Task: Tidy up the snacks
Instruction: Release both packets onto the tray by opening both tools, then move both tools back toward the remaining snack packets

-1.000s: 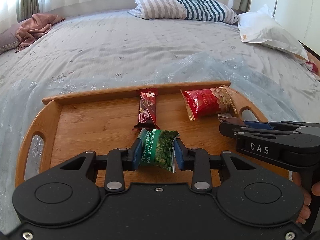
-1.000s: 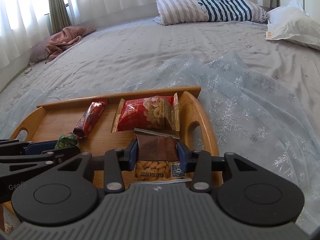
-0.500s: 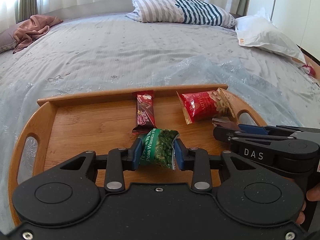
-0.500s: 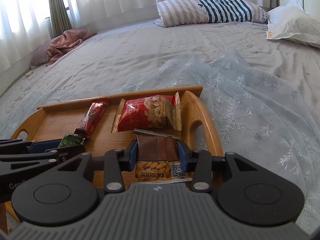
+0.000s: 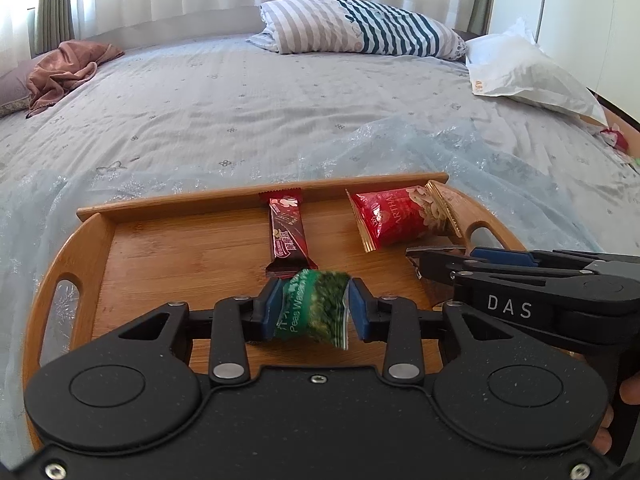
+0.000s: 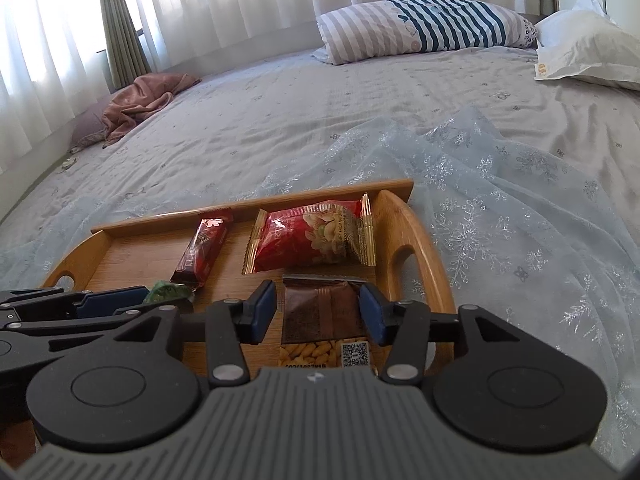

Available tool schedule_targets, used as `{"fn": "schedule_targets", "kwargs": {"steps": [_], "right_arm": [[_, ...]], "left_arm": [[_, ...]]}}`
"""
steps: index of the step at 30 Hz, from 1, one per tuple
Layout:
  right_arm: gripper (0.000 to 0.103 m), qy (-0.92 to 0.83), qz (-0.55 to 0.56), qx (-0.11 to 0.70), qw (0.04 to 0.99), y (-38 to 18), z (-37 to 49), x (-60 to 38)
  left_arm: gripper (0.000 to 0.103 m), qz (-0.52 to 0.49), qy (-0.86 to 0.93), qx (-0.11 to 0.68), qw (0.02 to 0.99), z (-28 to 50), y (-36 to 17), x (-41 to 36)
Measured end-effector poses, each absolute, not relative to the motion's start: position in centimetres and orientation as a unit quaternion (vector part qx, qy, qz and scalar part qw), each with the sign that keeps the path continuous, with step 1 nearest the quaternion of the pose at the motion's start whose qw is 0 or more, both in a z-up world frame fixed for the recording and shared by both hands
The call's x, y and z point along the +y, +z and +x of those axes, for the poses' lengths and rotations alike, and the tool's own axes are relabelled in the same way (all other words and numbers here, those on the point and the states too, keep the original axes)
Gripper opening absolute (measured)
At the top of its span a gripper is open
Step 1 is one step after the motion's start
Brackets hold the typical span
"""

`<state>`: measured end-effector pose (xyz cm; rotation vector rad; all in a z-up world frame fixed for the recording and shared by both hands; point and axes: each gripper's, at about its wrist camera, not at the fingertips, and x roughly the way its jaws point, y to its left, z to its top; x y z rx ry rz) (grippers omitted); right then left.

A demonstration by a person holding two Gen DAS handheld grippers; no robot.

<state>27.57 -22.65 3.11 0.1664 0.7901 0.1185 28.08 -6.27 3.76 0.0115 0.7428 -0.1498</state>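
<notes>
A wooden tray (image 5: 184, 236) lies on the bed. A dark red chocolate bar (image 5: 287, 234) and a red nut packet (image 5: 400, 220) lie at its far side. My left gripper (image 5: 314, 308) has opened around a green wasabi peas packet (image 5: 316, 312), which looks blurred between the pads. My right gripper (image 6: 318, 312) is open around a brown peanut packet (image 6: 324, 320) that lies on the tray (image 6: 416, 240) near its right handle. In the right wrist view the chocolate bar (image 6: 204, 250) and red packet (image 6: 312, 236) lie just beyond it.
A sheer snowflake cloth (image 6: 520, 220) lies under and right of the tray. A striped pillow (image 5: 360, 26), a white pillow (image 5: 528, 72) and a pink cloth (image 5: 64, 68) lie at the bed's far side.
Both grippers have opened. The right one has let go of the brown peanut packet onto the tray. The left one has loosened from the green packet, which is blurred as if moving.
</notes>
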Motion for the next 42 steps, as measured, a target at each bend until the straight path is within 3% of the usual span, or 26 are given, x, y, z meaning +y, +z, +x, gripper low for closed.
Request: {"fn": "schedule_targets", "kwargs": {"steps": [6, 14, 21, 42], "right_arm": [[0.066, 0.061, 0.069, 0.372, 0.924, 4.4, 26.3, -22.4], [0.081, 0.072, 0.052, 0.347, 0.933, 5.9, 23.5, -22.1], [0.088, 0.08, 0.039, 0.327, 0.941, 6.7, 20.1, -21.9], [0.095, 0.07, 0.016, 0.256, 0.964, 6.6, 10.7, -21.8]], "left_arm": [[0.045, 0.001, -0.073, 0.354, 0.932, 26.8, 5.1, -5.6], [0.078, -0.01, -0.076, 0.339, 0.937, 23.2, 6.7, -3.6], [0.086, -0.015, -0.09, 0.321, 0.943, 18.8, 7.7, -2.7], [0.094, -0.024, -0.11, 0.289, 0.951, 8.0, 7.0, -1.4]]}}
